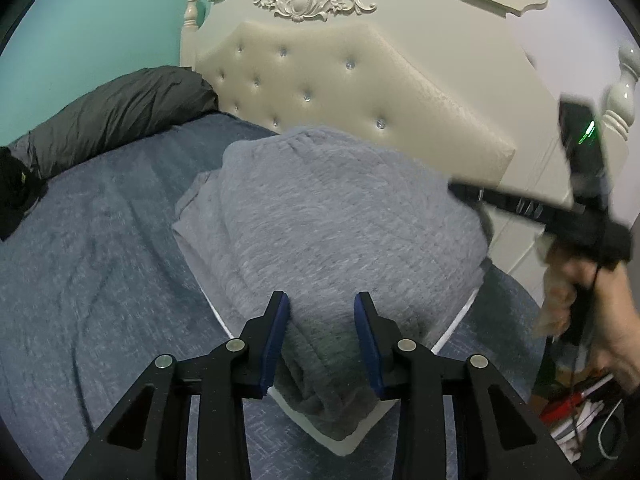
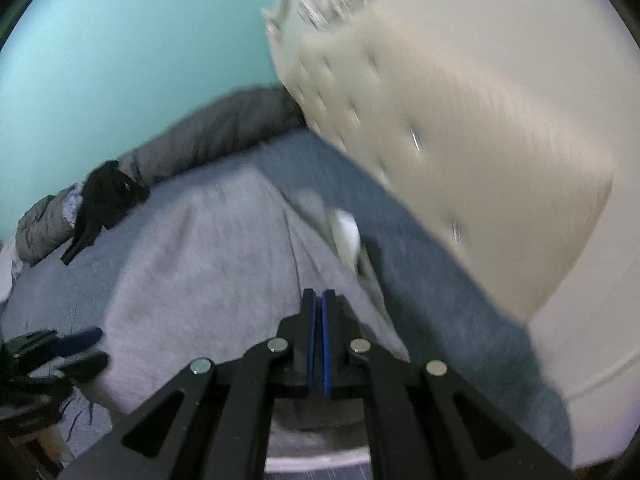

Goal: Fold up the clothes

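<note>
Blue pads of my left gripper (image 1: 322, 340) are standing wide apart, straddling a bunched ridge of the grey garment (image 1: 340, 216) without visibly pinching it. That garment is lying in a thick folded mound over a white board (image 1: 454, 326), and I am placing everything against that board: the mound is covering nearly all of it, only thin white edges are showing at its near corner and side, and the cushioned headboard (image 1: 360, 92) is rising just beyond its far end. My right gripper (image 2: 319, 300) is hovering above the cloth with its pads pressed together and nothing I can see between them; its own view is heavily smeared, so I am judging it to be in quick motion. From here I am expecting trouble if the left pads close on only the top layer, since that would peel the fold open and drag the stack off the board's near corner. A fast right-hand sweep could also snag the cloth or strike the headboard, which is crowding that side. Open room is lying to the board's left, across the blue bedspread (image 1: 100, 240), up to the dark pillow (image 1: 120, 112) and some black clothing (image 2: 104, 200) near it.
</note>
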